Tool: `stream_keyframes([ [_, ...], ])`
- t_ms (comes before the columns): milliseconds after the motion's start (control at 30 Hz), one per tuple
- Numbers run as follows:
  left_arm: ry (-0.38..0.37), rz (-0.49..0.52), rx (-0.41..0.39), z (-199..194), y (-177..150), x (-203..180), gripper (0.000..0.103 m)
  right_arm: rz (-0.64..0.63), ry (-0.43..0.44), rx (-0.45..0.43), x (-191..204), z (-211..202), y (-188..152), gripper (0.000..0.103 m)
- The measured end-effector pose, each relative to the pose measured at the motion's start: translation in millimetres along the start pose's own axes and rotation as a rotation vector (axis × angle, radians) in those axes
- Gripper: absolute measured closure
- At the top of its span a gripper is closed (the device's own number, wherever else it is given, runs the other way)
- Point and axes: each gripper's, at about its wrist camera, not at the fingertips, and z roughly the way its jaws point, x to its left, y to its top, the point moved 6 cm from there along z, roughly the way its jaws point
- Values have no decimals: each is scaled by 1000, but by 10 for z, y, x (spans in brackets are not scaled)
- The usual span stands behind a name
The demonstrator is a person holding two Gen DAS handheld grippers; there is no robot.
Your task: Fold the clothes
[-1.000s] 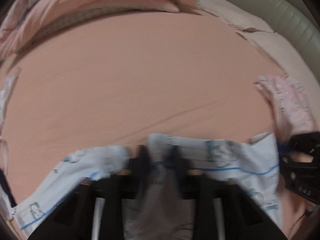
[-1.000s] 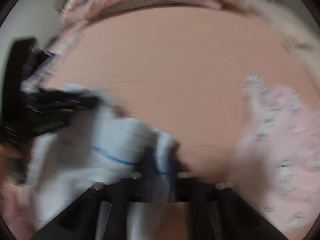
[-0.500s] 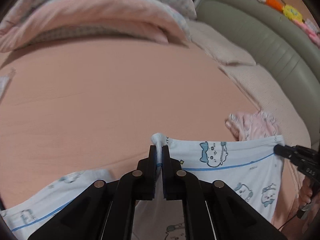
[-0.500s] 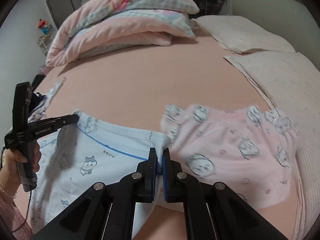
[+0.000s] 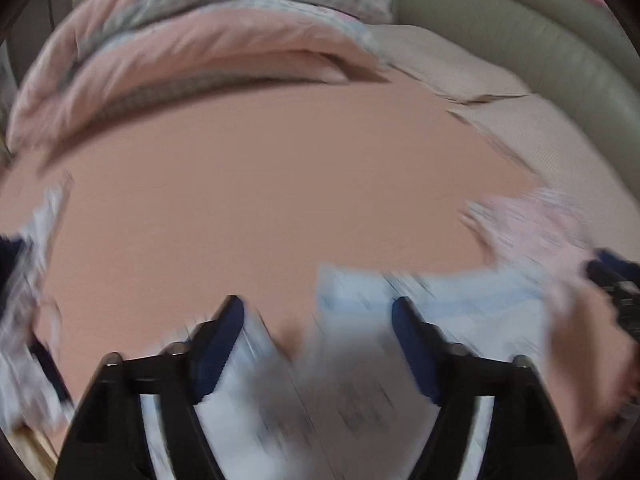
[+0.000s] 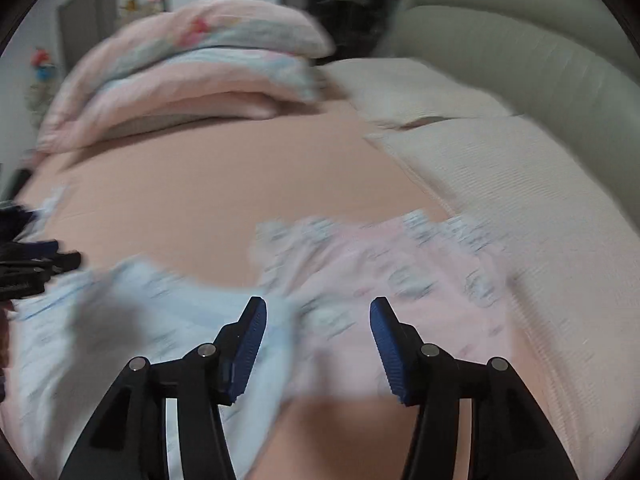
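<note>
lying limp on the bed [image 6: 224, 200], the thin blue garment [image 6: 168, 320] sat at 9 o'clock of the pink garment [image 6: 400, 280], both claws, left claw [image 5: 316, 344] and right claw [image 6: 318, 344], gaped empty; it looked best pinched at an edge.

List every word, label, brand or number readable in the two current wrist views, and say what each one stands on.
None can be read.
Light blue garment: dark printed marks, smeared by motion blur, unreadable.
Pink garment: printed pattern only, blurred, no legible text.
Left tool and right tool: both open, no marking visible on them.
</note>
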Motion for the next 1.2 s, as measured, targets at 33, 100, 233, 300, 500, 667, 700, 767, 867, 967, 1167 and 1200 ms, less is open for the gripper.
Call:
stream_keyframes([
  [33,-14,-15,27,-93,-198,-19,27,3,90,35,136,-62,-118,49],
  [100,23,-20,72,-256,-642,-69,27,1,247,135,501,-128,-448,49],
  [233,118,4,62,-489,-1453,-128,39,-158,251,198,1207,-173,-1133,49],
  [300,143,-35,87,-525,-1809,-102,55,-194,266,264,1407,-198,-1479,49],
  [500,122,-135,99,-463,-2355,-66,57,-289,158,313,1308,-187,-1940,49],
  [667,175,-139,111,-573,-2385,-70,56,-321,28,310,1052,-289,-2121,48],
  [700,177,-161,106,-620,-2427,-30,56,-323,10,306,1003,-324,-2148,47],
  [767,180,-206,96,-714,-2511,51,56,-324,-15,314,914,-398,-2194,47],
  [867,185,-272,81,-856,-2637,172,57,-256,35,298,859,-540,-2146,47],
  [967,189,-339,65,-997,-2763,294,57,-139,153,209,918,-650,-1952,46],
  [1167,-2,-642,69,-1080,-3162,494,57,7,165,303,796,-359,-2023,44],
  [1200,-30,-676,67,-1091,-3213,508,57,35,171,299,760,-382,-2058,44],
])
